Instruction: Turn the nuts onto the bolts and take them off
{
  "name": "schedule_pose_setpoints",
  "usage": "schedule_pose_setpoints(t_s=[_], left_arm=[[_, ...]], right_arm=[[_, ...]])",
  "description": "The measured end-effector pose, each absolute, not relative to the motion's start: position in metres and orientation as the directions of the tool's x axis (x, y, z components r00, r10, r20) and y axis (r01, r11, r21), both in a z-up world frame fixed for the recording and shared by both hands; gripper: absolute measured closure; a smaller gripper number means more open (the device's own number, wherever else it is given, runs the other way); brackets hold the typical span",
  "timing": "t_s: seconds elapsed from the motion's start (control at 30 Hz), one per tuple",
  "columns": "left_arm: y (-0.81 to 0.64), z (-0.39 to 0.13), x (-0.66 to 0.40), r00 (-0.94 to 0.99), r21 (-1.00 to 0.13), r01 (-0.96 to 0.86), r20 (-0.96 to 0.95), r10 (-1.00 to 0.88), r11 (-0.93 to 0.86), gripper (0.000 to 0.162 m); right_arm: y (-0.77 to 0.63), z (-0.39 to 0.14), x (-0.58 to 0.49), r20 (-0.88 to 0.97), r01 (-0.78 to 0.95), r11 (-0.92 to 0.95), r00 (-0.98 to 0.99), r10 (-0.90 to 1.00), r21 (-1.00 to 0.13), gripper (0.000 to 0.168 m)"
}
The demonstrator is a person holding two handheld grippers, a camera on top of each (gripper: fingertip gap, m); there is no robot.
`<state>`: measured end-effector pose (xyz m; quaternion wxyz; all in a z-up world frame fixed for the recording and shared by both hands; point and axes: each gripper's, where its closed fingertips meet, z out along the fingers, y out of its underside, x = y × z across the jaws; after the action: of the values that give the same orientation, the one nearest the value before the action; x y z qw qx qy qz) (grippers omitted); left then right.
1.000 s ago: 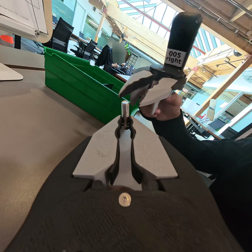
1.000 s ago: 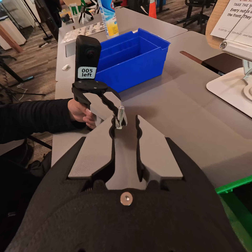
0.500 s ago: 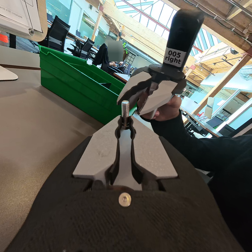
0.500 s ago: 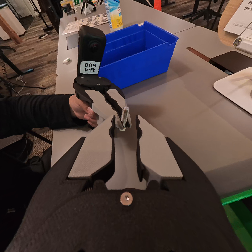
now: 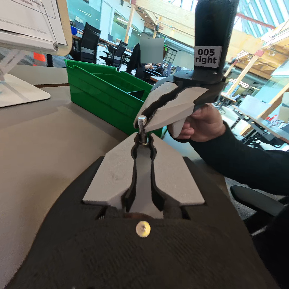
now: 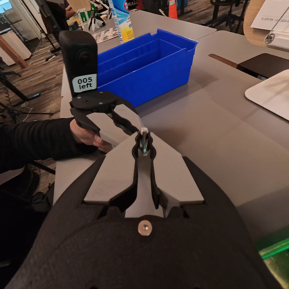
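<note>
Left gripper (image 5: 143, 140) sits clenched low on the bolt (image 5: 142, 126), which stands upright between its tips with the threaded end up. From this left wrist view the right gripper (image 5: 141, 123) reaches in from the right, held in a hand (image 5: 203, 123), and its tips close around the upper threads. Behind them a green bin (image 5: 100, 93) stands on the grey table (image 5: 46, 140), toward its far right edge.

From the right wrist view, the right gripper (image 6: 143, 140) grasps the same bolt (image 6: 144, 139) at the shank, with the hex part (image 6: 144, 152) just below its tips. The left gripper (image 6: 134, 133) comes in from the left. A blue bin (image 6: 148, 81) sits toward the table's (image 6: 219, 133) far left, well apart.

Whether that hex piece is the bolt's head or a nut run right down, I cannot tell; no separate nut shows.

Judging by the two grips, this looks like a hand-over or a re-grip of the bolt. Next, one claw should hold firm while the other lets go cleanly, without tipping the bolt.
</note>
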<state>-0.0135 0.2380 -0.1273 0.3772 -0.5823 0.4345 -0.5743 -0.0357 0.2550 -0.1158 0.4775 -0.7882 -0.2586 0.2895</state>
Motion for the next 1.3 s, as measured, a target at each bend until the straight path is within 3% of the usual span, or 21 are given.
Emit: schedule_pose_setpoints(t_s=[0.2, 0.43, 0.83, 1.07, 1.2, 1.3], left_arm=[[0.245, -0.128, -0.015, -0.006, -0.942, -0.061, 0.331, -0.943, -0.331, 0.155], [0.244, -0.131, -0.016, 0.020, -0.967, -0.095, 0.237, -0.971, -0.238, 0.156], [0.240, -0.120, -0.016, -0.036, -0.951, -0.033, 0.307, -0.951, -0.306, 0.155], [0.261, -0.107, -0.026, 0.079, -0.968, 0.054, 0.248, -0.965, -0.245, 0.146], [0.260, -0.105, -0.027, 0.066, -0.962, 0.062, 0.268, -0.961, -0.265, 0.146], [0.260, -0.114, -0.024, 0.086, -0.972, 0.016, 0.234, -0.968, -0.233, 0.148]], right_arm=[[0.258, -0.116, -0.036, -0.151, 0.156, -0.379, 0.730, 0.666, -0.912, 0.163], [0.257, -0.118, -0.038, -0.245, 0.097, -0.421, 0.687, 0.684, -0.902, 0.162], [0.258, -0.108, -0.037, -0.209, 0.083, -0.376, 0.713, 0.669, -0.923, 0.162], [0.270, -0.100, -0.002, -0.082, 0.122, -0.321, 0.827, 0.557, -0.939, 0.162], [0.275, -0.065, 0.040, -0.017, 0.056, -0.168, 0.916, 0.401, -0.984, 0.163], [0.276, -0.051, 0.087, 0.064, 0.100, -0.132, 0.965, 0.253, -0.986, 0.162]])
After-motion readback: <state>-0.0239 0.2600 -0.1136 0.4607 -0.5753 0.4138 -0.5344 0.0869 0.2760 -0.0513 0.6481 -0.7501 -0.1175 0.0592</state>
